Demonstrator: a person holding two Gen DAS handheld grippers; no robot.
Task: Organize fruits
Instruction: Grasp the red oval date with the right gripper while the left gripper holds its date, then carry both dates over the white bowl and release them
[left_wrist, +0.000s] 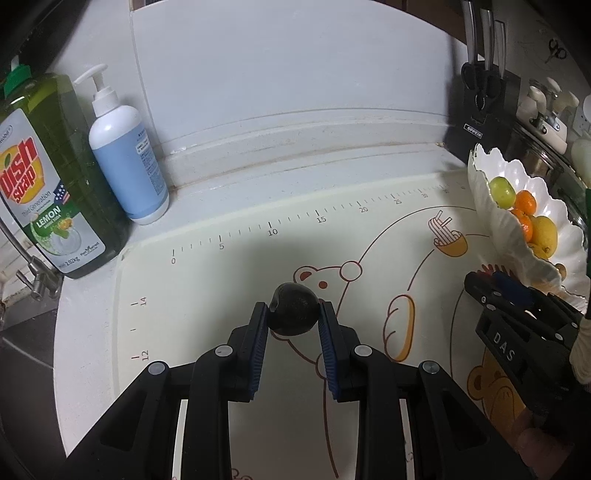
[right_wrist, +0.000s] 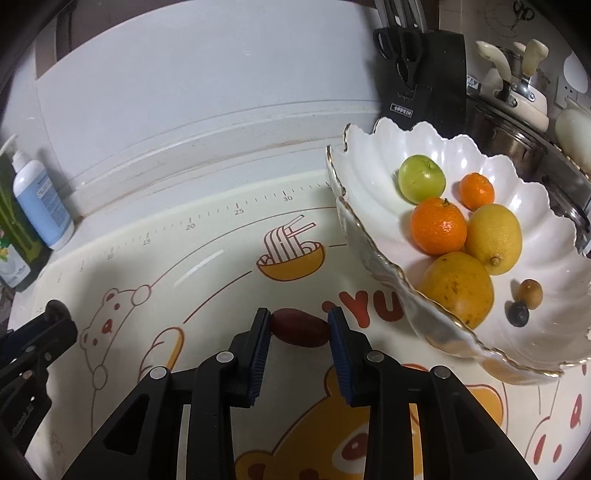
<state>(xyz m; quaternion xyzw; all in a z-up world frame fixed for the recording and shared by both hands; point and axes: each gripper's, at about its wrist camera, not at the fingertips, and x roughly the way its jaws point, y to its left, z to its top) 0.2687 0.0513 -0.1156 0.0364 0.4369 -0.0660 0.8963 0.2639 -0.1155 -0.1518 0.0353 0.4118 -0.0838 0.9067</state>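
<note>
Clamping a small, dark, round plum-like fruit (left_wrist: 293, 314) between the blue pads of my left gripper (left_wrist: 293, 321), I judge it light and firm-skinned but bruisable, so the hold across its widest middle suits it; it sits at or just above the cream silicone mat printed with cartoon bears (left_wrist: 236, 266), and I cannot tell whether it has lifted. My right gripper (right_wrist: 300, 326) brackets a dark red, oval date-like fruit (right_wrist: 300, 328) lying on the same mat, the pads touching its two ends; it looks light and slick, and an end-to-end hold could let it squirt out. Just beyond, the white scalloped ceramic bowl with a gilt rim (right_wrist: 369, 258), fragile at its edge, holds citrus and a green fruit with room left. Farther back stand a black knife block (right_wrist: 424, 74), a blue pump bottle (left_wrist: 125, 162) and a green dish-soap bottle (left_wrist: 55, 177).
</note>
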